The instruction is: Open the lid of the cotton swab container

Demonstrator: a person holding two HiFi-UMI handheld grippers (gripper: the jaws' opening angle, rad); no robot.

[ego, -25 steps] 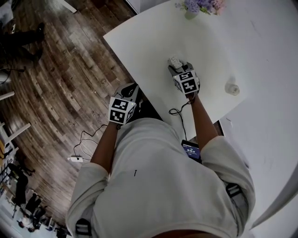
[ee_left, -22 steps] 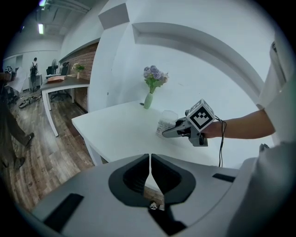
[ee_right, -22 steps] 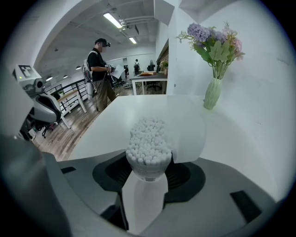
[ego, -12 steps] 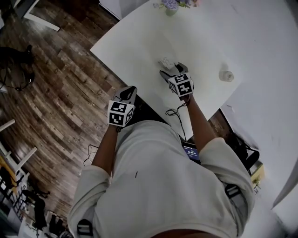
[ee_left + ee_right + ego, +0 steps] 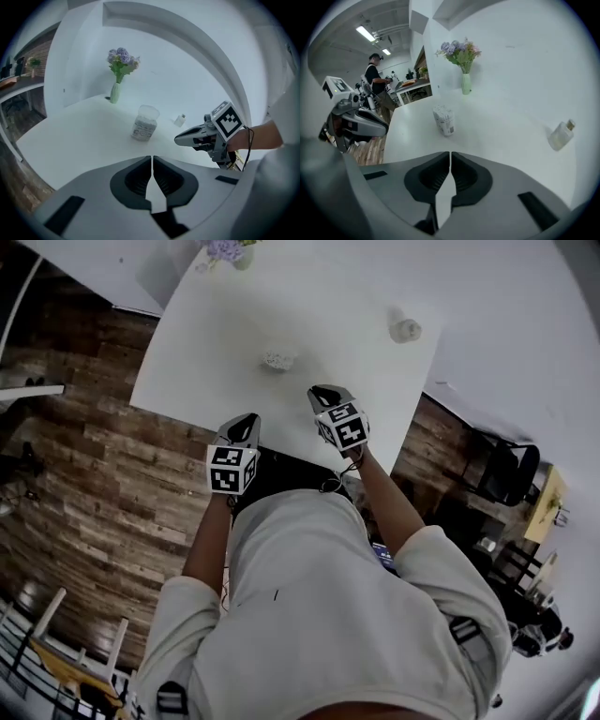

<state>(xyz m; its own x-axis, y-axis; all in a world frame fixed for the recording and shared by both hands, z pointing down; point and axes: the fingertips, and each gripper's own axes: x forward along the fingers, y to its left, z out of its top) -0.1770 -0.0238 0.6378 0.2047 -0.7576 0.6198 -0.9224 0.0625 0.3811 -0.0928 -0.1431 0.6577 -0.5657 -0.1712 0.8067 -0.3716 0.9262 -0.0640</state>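
The cotton swab container (image 5: pixel 278 360), a small clear tub packed with white swabs, stands alone on the white table (image 5: pixel 197 352). It also shows upright in the left gripper view (image 5: pixel 144 123) and the right gripper view (image 5: pixel 444 120); how its lid sits I cannot tell. My right gripper (image 5: pixel 323 390) hovers near the table's front edge, well short of the container, its jaws closing to almost touching (image 5: pixel 450 159) with nothing between them. My left gripper (image 5: pixel 249 418) hangs at the front edge, shut and empty (image 5: pixel 151 161).
A small bottle (image 5: pixel 405 329) lies at the table's right side. A vase of purple flowers (image 5: pixel 228 251) stands at the far edge by the wall. Wooden floor lies left of the table, and a person (image 5: pixel 375 75) stands far off in the room.
My right gripper, which was at the container a second ago, has drawn back toward the table's front edge. The head view has swung, so the table now sits higher and further left.
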